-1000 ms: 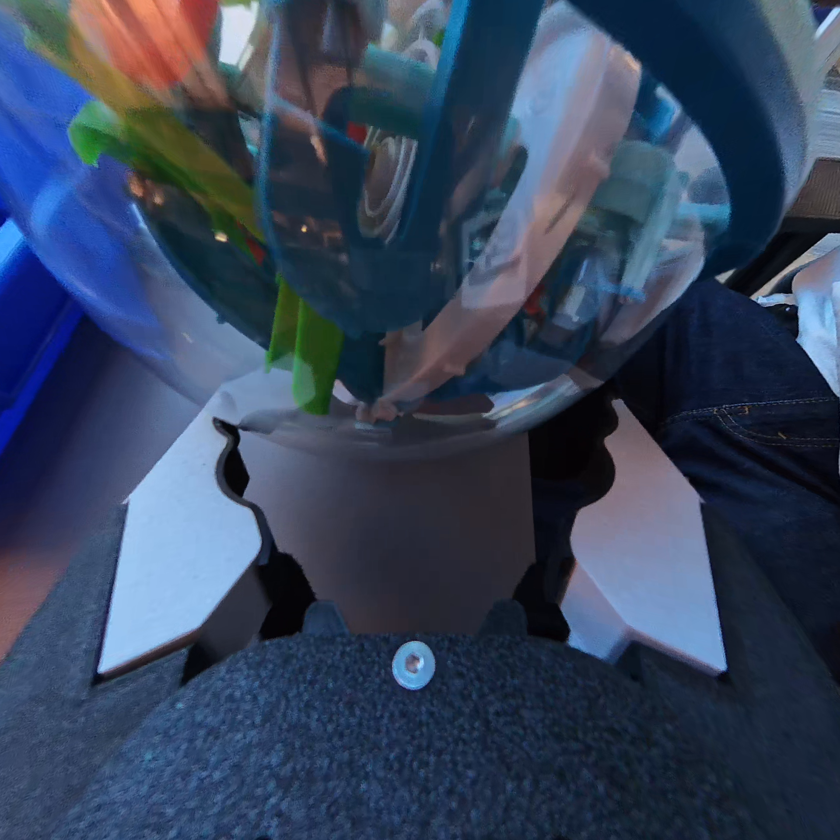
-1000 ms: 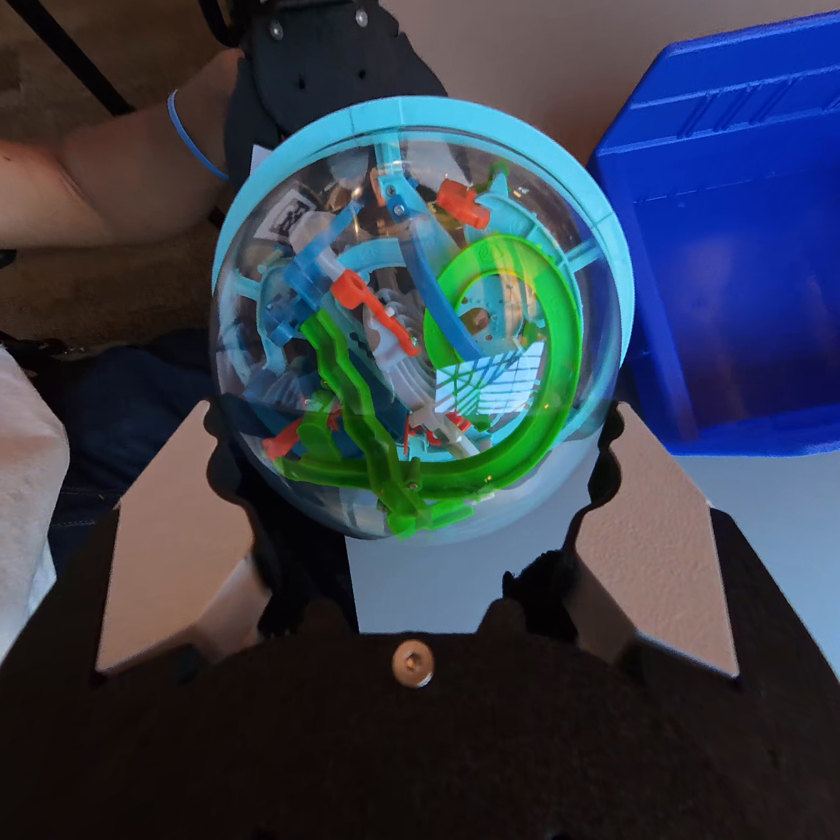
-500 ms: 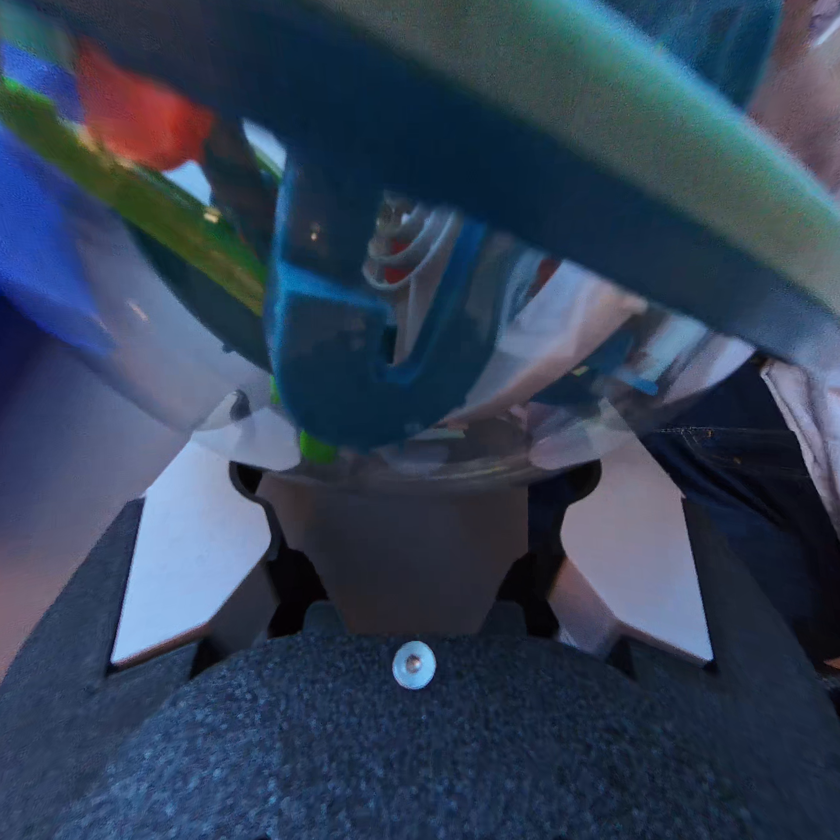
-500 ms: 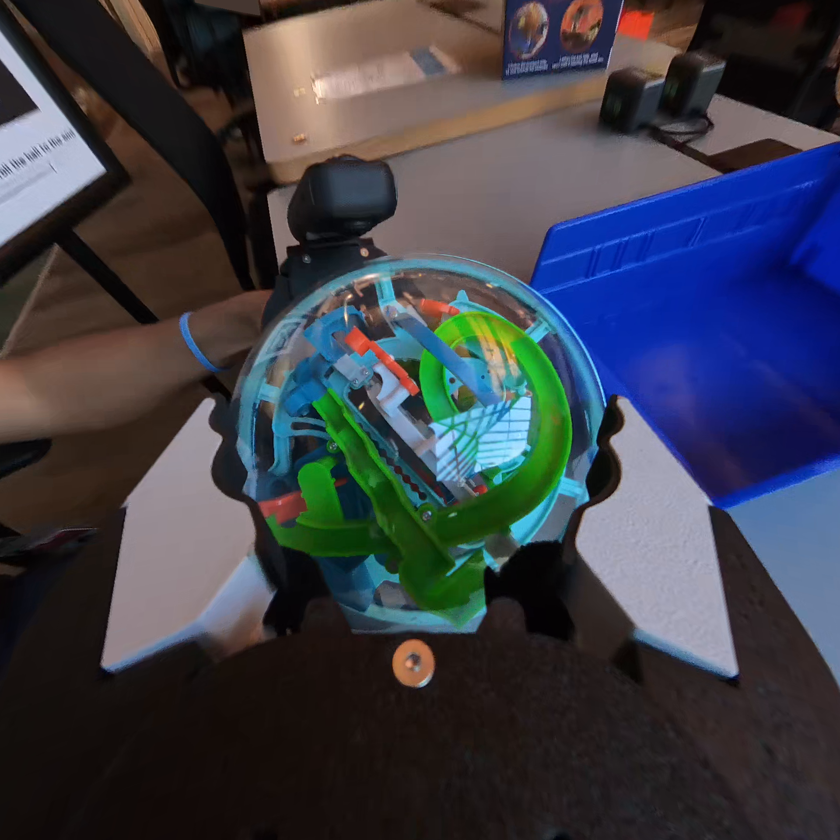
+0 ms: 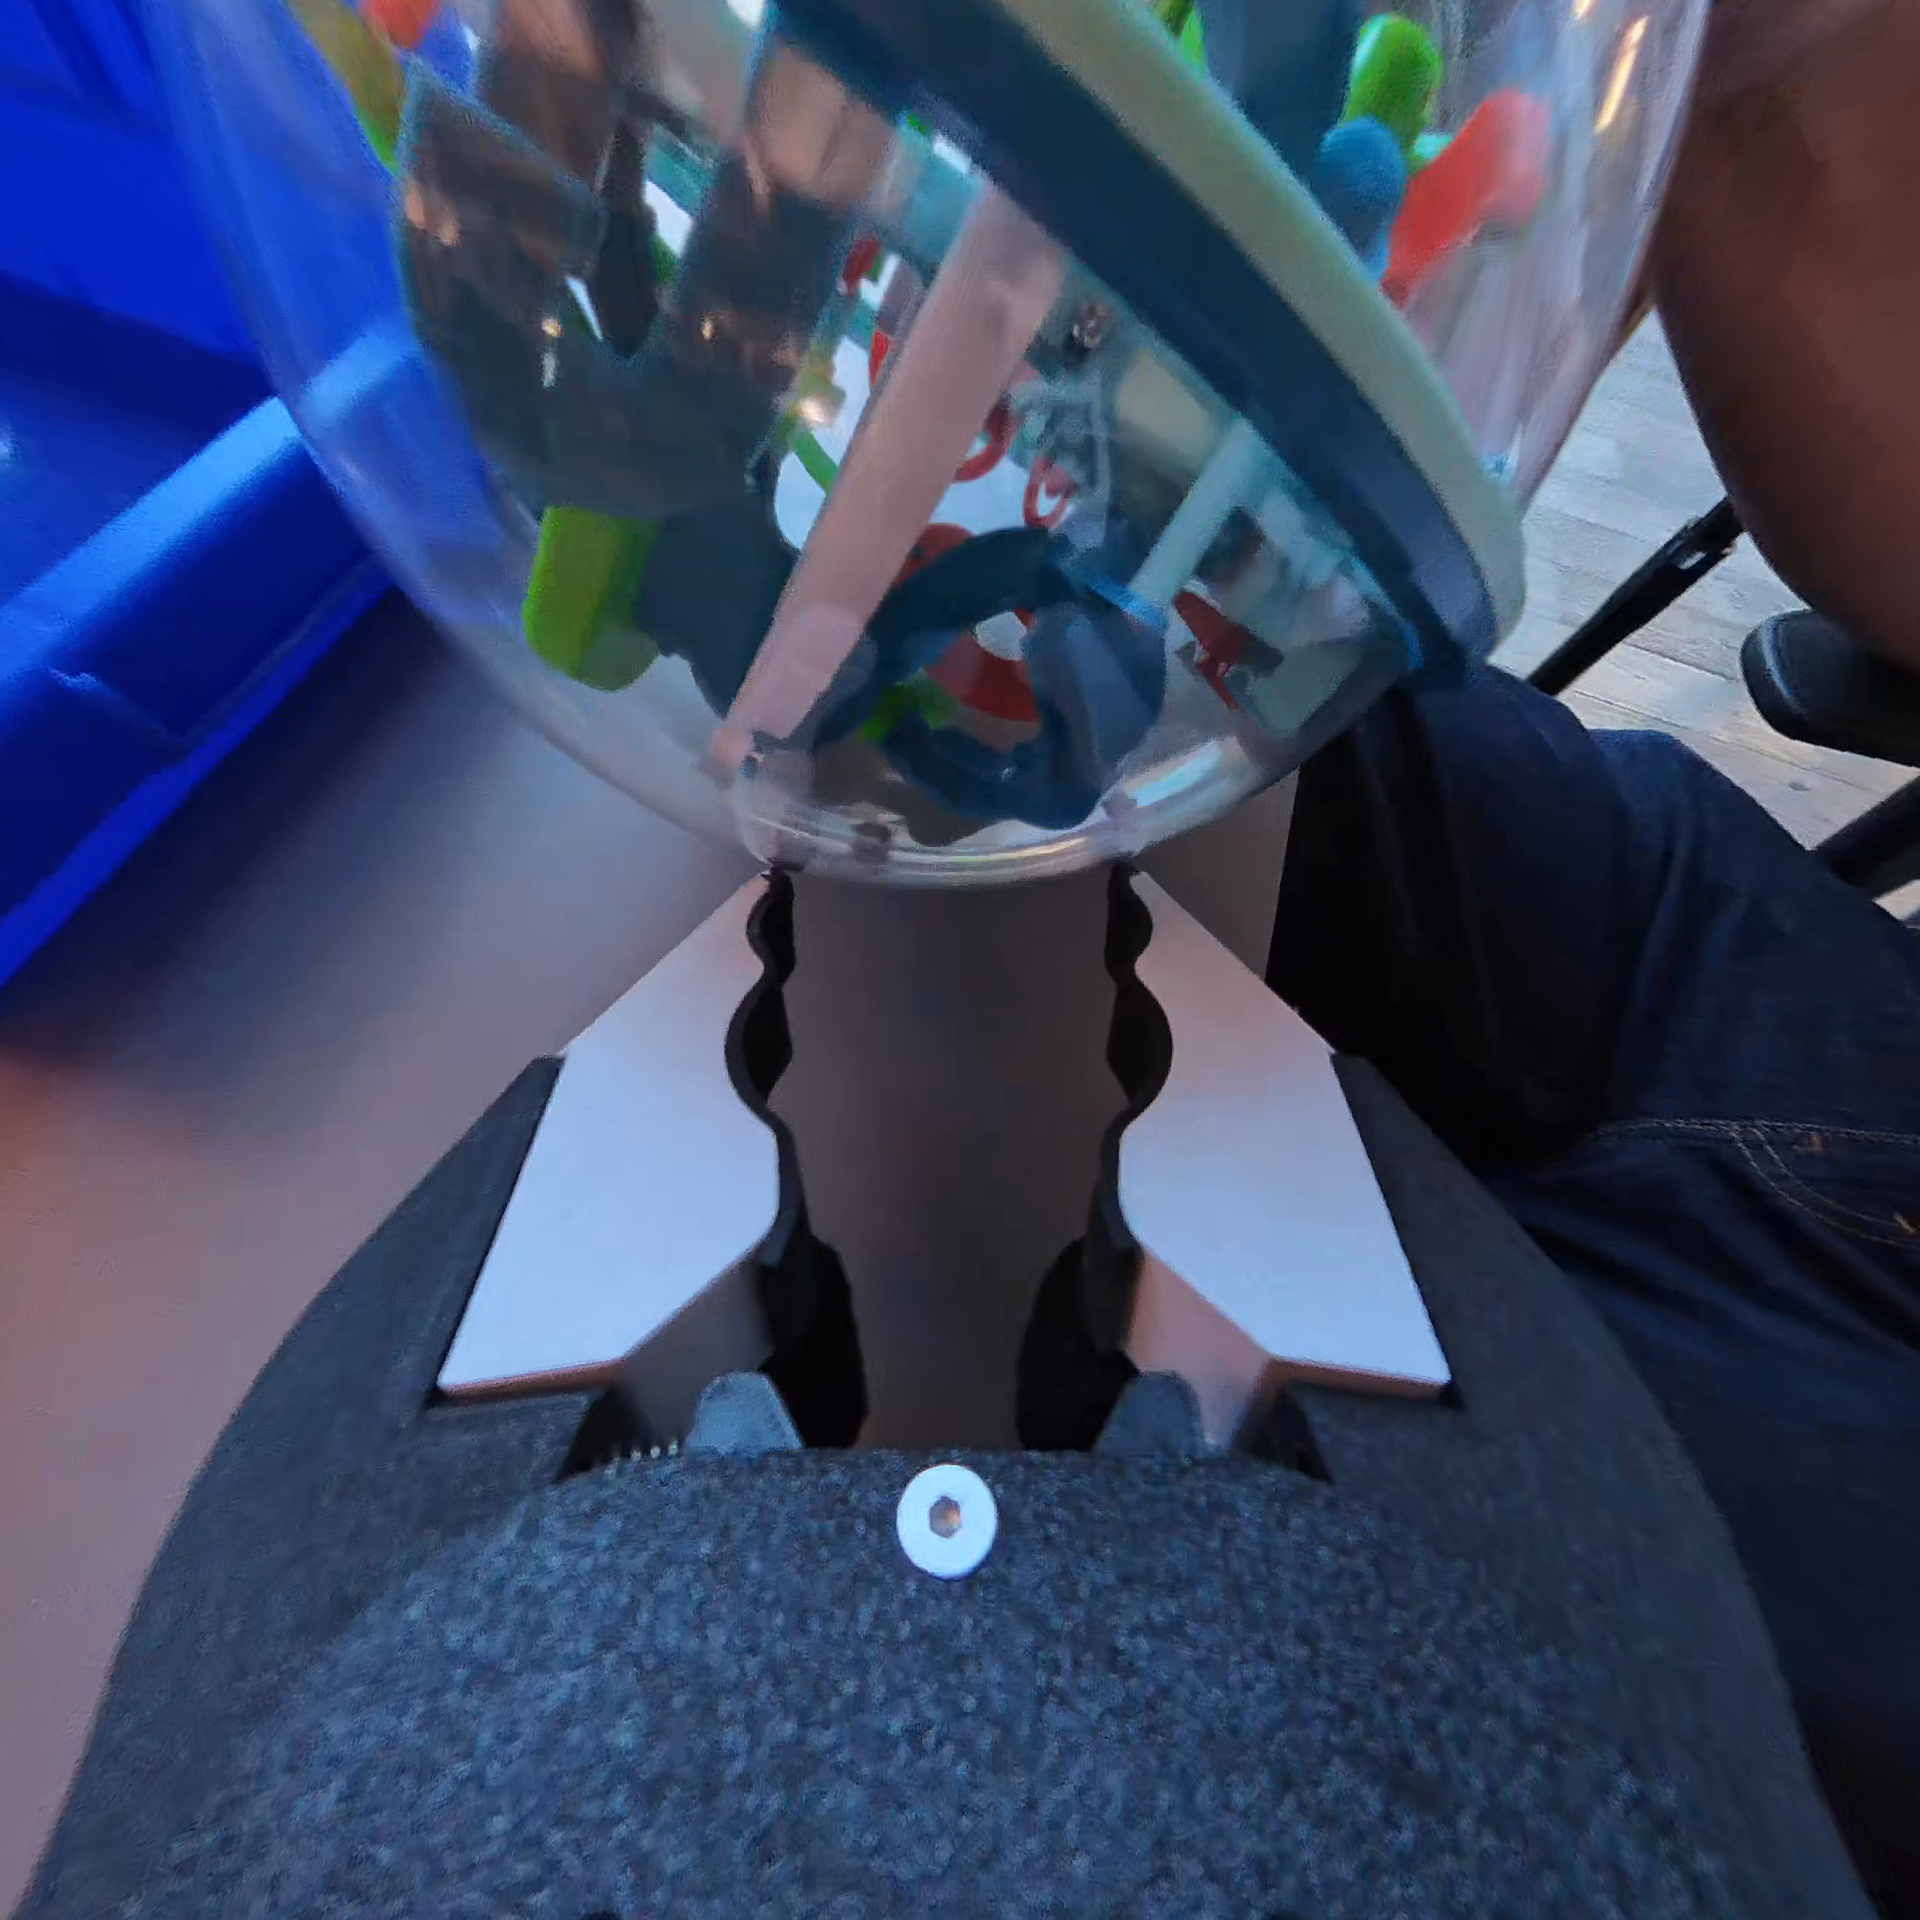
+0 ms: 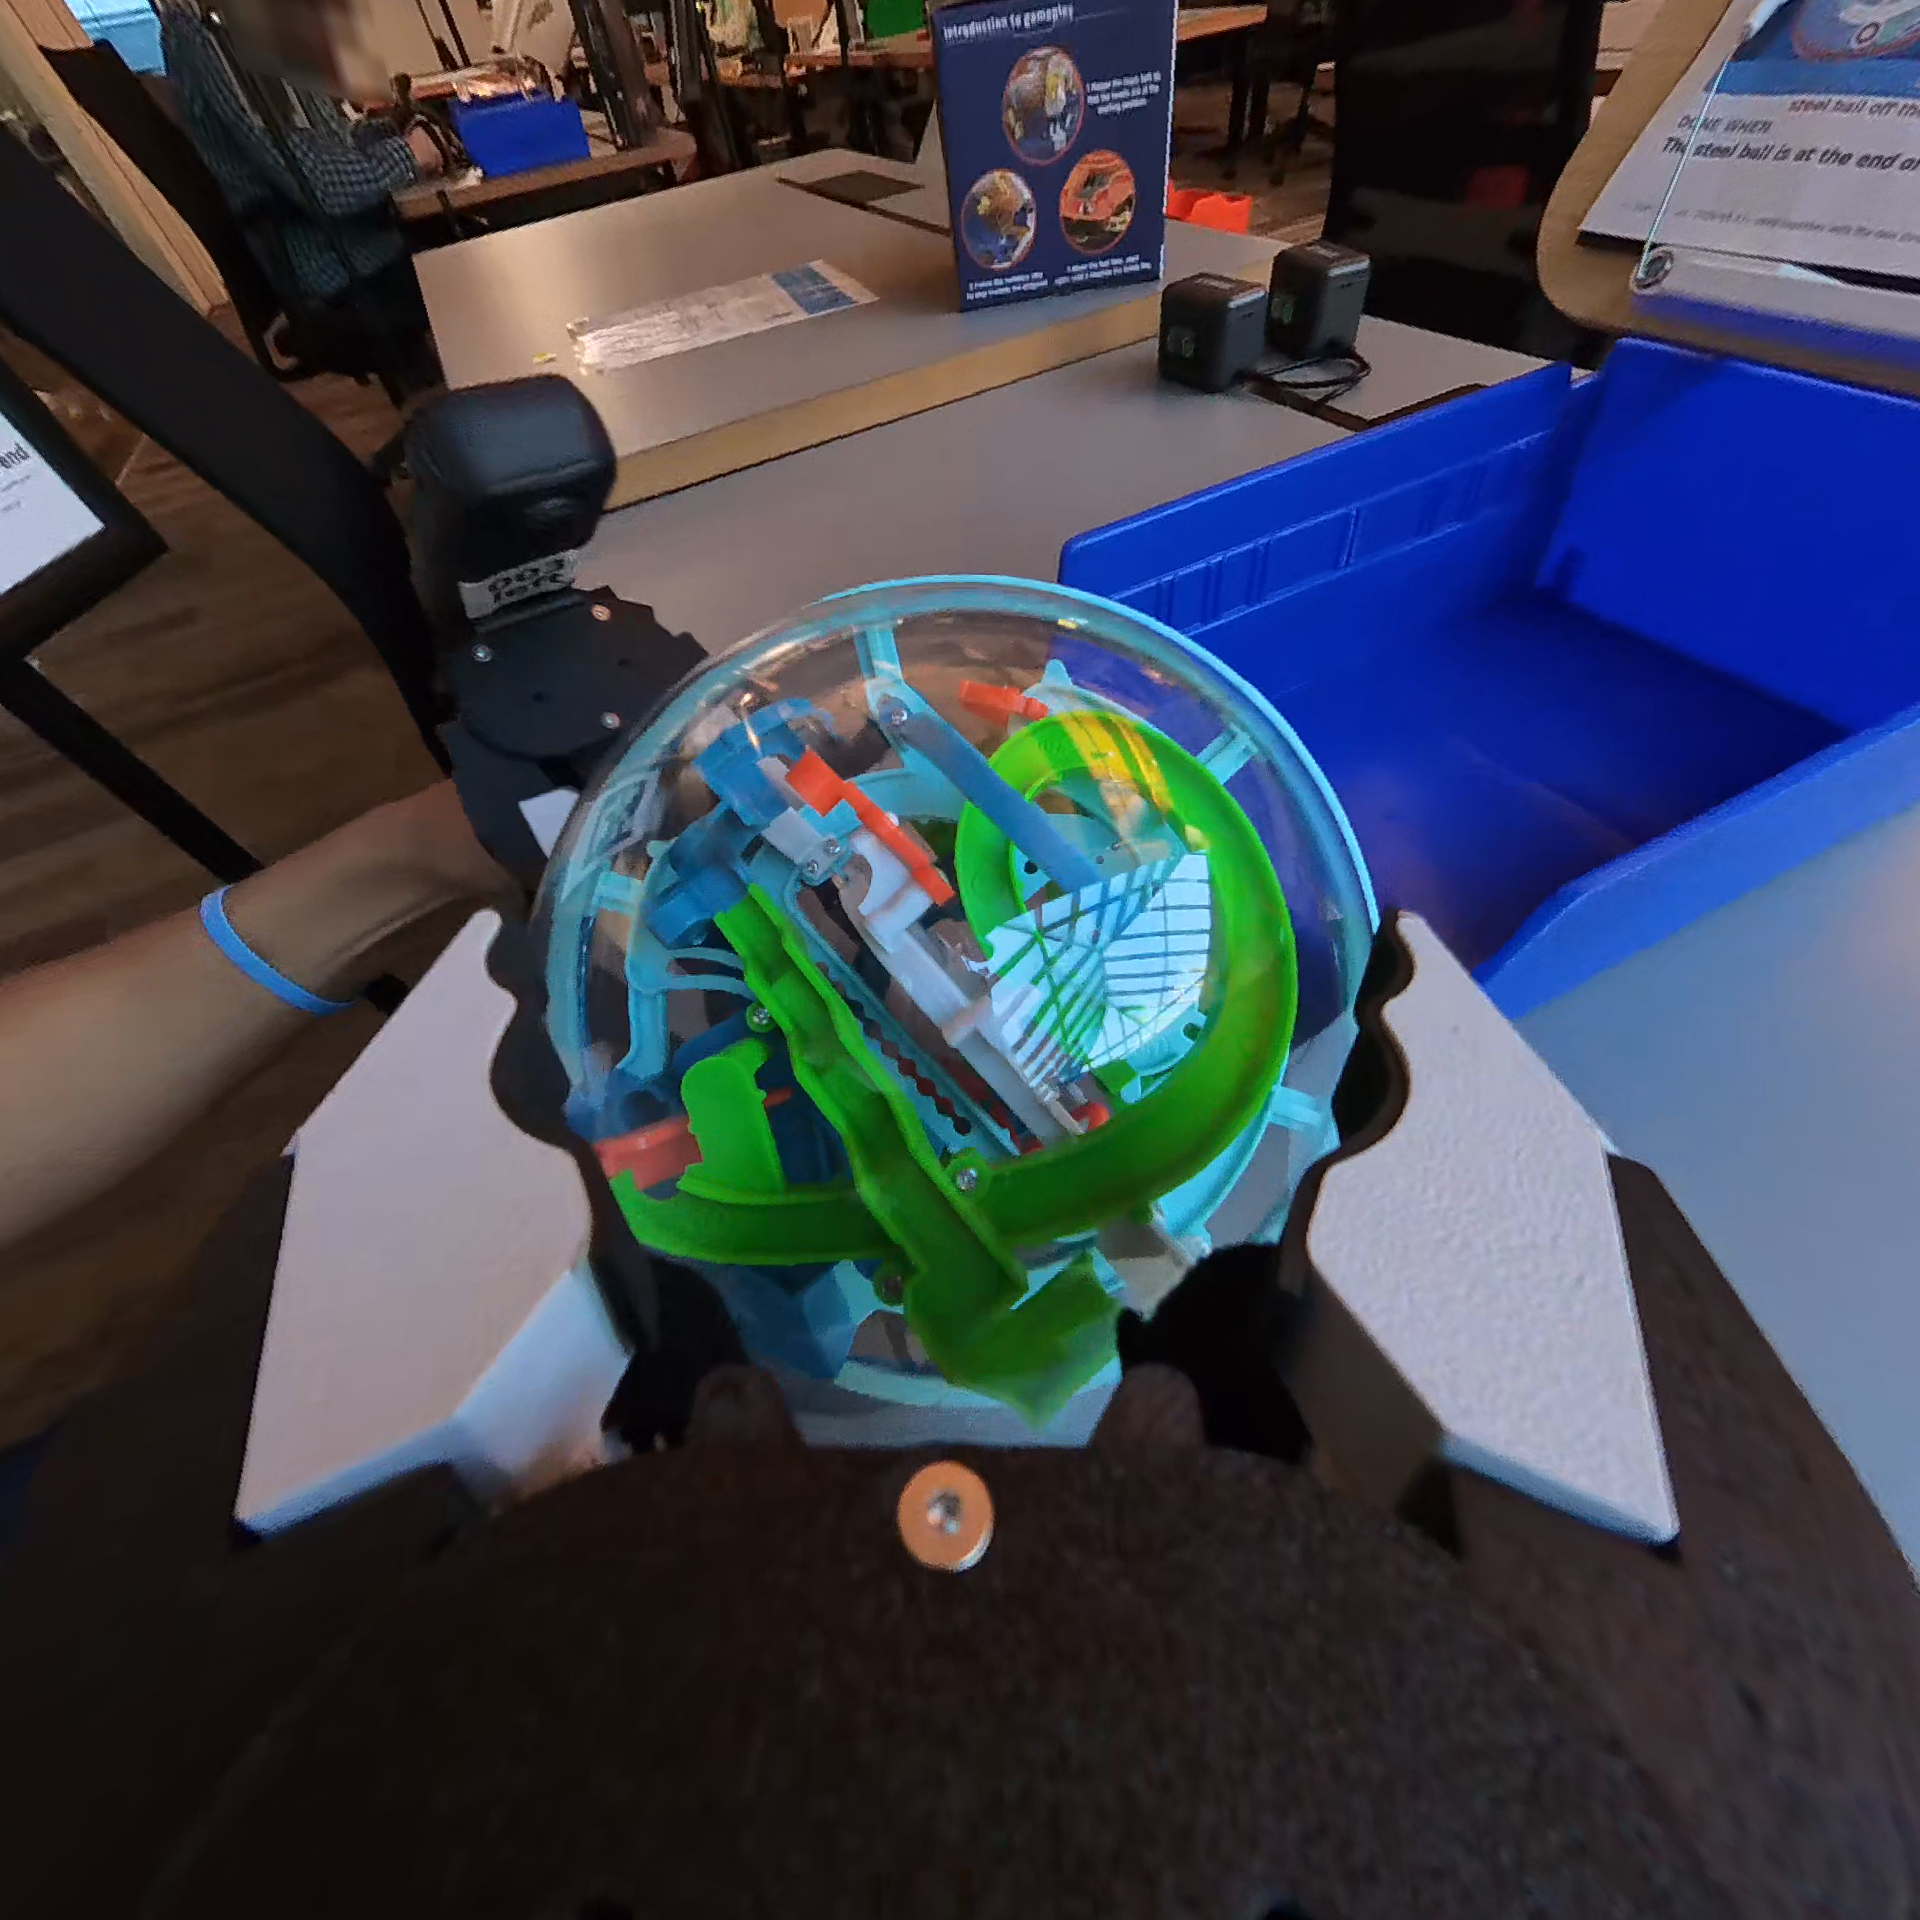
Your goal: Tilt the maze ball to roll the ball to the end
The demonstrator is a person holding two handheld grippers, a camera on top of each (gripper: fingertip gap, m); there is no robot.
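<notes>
Btwn right gripper (image 6: 951,1081) jaws: clear maze ball (image 6: 935,997), green tracks.

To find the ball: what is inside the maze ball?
Inside the maze ball: green tracks, blue and orange parts, a white ramp. The small rolling ball is not visible; tracks may cover it.

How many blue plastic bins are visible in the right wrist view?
2: one large blue plastic bin right of the clear maze ball; one small blue bin on a far desk. Others may be hidden.
</notes>
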